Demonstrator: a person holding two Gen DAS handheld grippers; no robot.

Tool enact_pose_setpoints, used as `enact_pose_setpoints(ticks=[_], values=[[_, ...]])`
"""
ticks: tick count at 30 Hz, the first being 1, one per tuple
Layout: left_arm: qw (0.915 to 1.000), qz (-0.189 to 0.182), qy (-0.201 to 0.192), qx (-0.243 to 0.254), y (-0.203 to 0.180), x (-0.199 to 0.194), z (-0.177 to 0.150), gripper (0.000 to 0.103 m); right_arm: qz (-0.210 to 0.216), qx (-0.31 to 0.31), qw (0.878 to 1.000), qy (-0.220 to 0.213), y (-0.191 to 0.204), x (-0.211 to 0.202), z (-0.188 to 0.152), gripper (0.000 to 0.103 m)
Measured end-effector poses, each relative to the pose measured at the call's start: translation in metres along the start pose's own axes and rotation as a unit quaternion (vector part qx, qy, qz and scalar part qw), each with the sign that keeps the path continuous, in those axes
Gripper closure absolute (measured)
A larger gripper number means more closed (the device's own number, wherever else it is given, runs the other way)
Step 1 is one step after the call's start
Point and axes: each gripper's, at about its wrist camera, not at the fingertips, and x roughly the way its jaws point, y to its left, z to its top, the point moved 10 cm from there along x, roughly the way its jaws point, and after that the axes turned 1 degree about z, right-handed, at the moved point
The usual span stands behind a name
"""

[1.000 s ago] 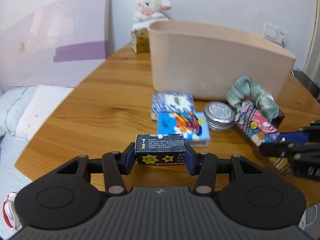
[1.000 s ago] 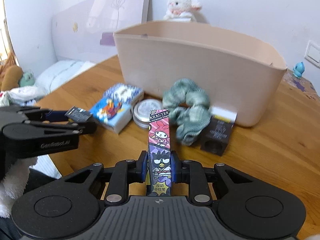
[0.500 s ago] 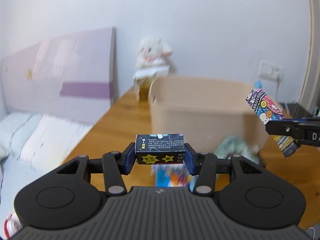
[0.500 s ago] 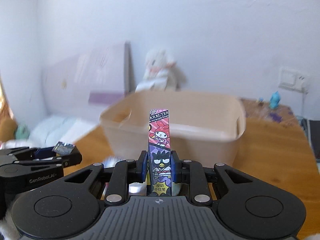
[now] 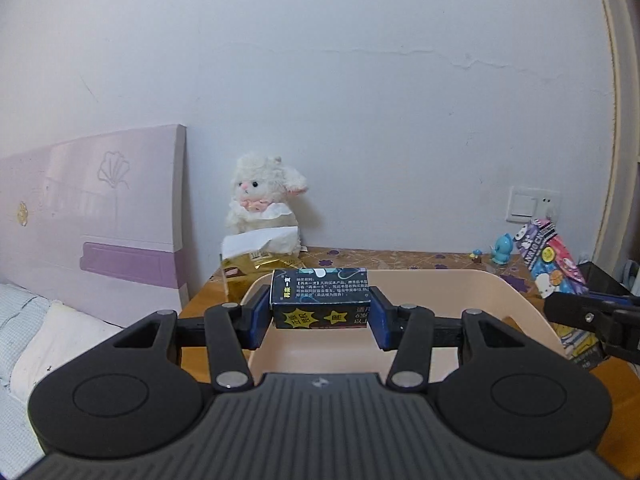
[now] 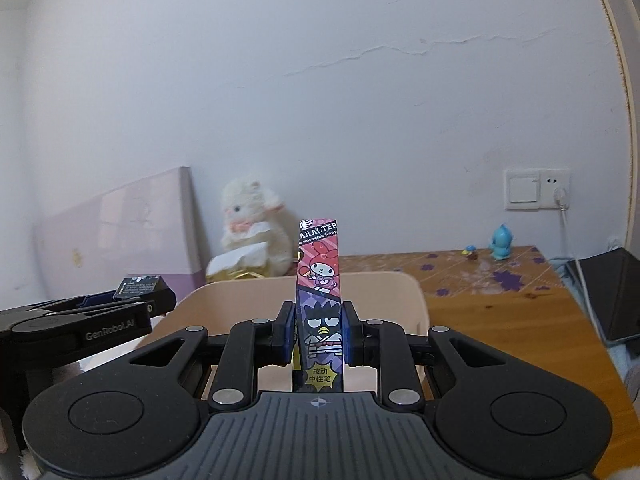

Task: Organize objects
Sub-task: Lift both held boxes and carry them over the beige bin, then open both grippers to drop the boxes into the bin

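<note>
My left gripper (image 5: pixel 320 312) is shut on a small black box (image 5: pixel 320 298) with yellow stars, held level above the near rim of the beige bin (image 5: pixel 516 304). My right gripper (image 6: pixel 319 338) is shut on a tall cartoon pen box (image 6: pixel 320 280), held upright over the bin (image 6: pixel 404 292). The pen box also shows at the right of the left wrist view (image 5: pixel 550 258), and the black box at the left of the right wrist view (image 6: pixel 138 284). The other loose objects on the table are out of sight below.
A white plush lamb (image 5: pixel 264 208) sits on a gold tissue pack (image 5: pixel 252 268) behind the bin. A pink headboard (image 5: pixel 92 220) leans at the left. A blue figurine (image 6: pixel 502 242) stands on the far table (image 6: pixel 500 304). A dark tablet (image 6: pixel 612 292) lies at the right.
Both grippers have risen from the table with their boxes and now hang over the bin's opening. The loose objects on the table have dropped out of view.
</note>
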Motion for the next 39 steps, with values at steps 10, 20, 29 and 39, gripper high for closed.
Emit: enact_pose_setpoints(ticks=[10,20,29,39], values=[[0.9896,0.021,0.139,0.032,-0.022,0.085,-0.036,0.051,-0.051,-0.03,0.995,0.075,-0.005,0.076,-0.023,0.082],[0.9748,0.013,0.214,0.061,-0.035,0.095,-0.067,0.047,-0.074,-0.095,0.976,0.179,-0.006,0.104,-0.058,0.073],[0.9841,0.009,0.177,0.017,-0.009,0.063,-0.044,0.015,-0.051,-0.071,0.986,0.145,0.0,0.061,-0.033,0.023],[0.9913,0.009,0.131,0.009,0.014,-0.004,-0.034,0.002,-0.022,-0.057,0.991,0.117,0.007,0.003,-0.027,0.0]])
